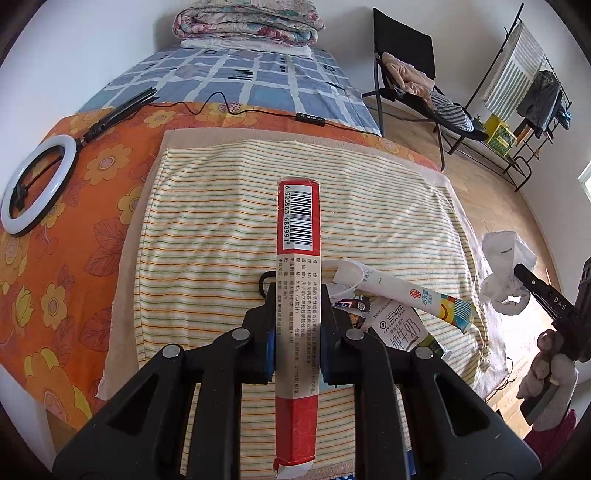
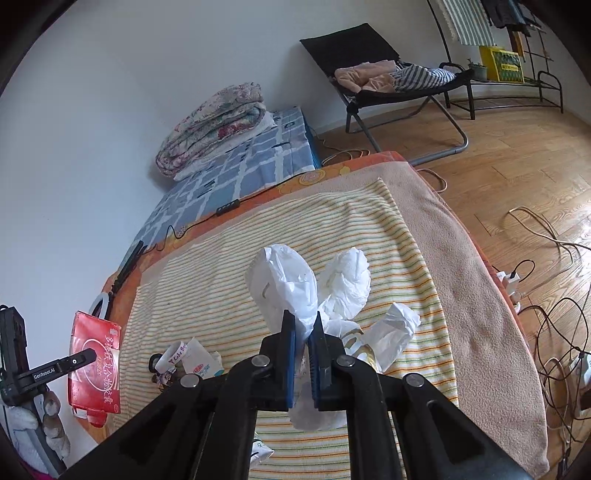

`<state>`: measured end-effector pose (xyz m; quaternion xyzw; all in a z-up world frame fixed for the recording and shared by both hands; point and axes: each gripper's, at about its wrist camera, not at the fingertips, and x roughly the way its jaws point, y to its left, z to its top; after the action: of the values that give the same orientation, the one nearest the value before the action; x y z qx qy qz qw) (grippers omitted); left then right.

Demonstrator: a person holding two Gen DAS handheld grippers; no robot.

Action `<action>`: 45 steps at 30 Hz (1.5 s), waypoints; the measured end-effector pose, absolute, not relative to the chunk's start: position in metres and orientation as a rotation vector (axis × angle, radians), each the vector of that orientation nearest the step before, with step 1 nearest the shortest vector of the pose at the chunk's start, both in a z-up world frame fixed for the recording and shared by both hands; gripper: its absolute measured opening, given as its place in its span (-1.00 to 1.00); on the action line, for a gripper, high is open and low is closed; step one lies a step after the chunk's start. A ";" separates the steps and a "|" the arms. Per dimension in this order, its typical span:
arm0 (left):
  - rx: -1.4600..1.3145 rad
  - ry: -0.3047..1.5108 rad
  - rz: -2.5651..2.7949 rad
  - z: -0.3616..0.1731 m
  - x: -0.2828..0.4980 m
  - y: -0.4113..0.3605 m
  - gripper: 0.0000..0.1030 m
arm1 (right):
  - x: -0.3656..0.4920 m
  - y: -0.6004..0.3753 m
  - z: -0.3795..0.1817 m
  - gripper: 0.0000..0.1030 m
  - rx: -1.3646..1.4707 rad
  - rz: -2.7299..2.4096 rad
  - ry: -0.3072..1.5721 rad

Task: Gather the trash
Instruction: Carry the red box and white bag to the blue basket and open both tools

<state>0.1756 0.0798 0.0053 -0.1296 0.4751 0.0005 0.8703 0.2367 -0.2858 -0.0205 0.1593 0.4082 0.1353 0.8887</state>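
Bed: we see a bed [image 1: 266, 77] with a blue-and-white checked sheet set against the white wall.
Quilt: a folded floral quilt [image 1: 245, 18] lies at its far end.
Orange cover: an orange flowered cloth [image 1: 55, 221] spreads across the near surface.
Striped towel: a yellow striped towel [image 1: 221, 206] lies on top of the orange cloth.
Ring light: we find a ring light [image 1: 37, 184] lying flat on the orange cloth, its black cable [image 1: 207, 103] running to an inline remote [image 1: 310, 119].
Chair: a black folding chair [image 2: 391, 77] on the wooden floor [image 2: 517, 155] holds heaped clothes.
Rack: a clothes rack [image 1: 524, 85] carries a striped cloth.
Cords: we see loose cords [image 2: 554, 314] tangled on the floor.
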 end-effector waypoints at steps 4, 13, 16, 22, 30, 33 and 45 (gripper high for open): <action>-0.282 0.988 -0.022 0.013 0.154 0.075 -0.69 | 0.216 -0.281 0.005 -0.92 0.281 0.304 0.799; -0.282 0.993 -0.096 0.024 0.087 0.055 -0.69 | 0.153 -0.263 0.031 -0.92 0.205 0.412 0.769; -0.287 0.995 -0.118 0.023 0.064 0.048 -0.69 | 0.128 -0.257 0.028 -0.92 0.198 0.455 0.782; -0.274 1.021 -0.147 0.006 0.024 0.030 -0.69 | 0.078 -0.240 0.015 -0.92 0.145 0.533 0.828; -0.268 1.096 -0.180 -0.038 -0.015 0.009 -0.69 | 0.024 -0.216 -0.010 -0.92 0.070 0.614 0.886; -0.277 1.137 -0.193 -0.058 -0.023 0.002 -0.69 | 0.010 -0.210 -0.025 -0.92 0.053 0.624 0.917; -0.242 1.253 -0.217 -0.112 -0.034 -0.018 -0.69 | -0.015 -0.194 -0.083 -0.92 -0.021 0.636 1.056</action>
<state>-0.0335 -0.0184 -0.1115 -0.1128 0.5836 -0.1010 0.7978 -0.0155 -0.1940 -0.0834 -0.0099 0.4950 0.2984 0.8160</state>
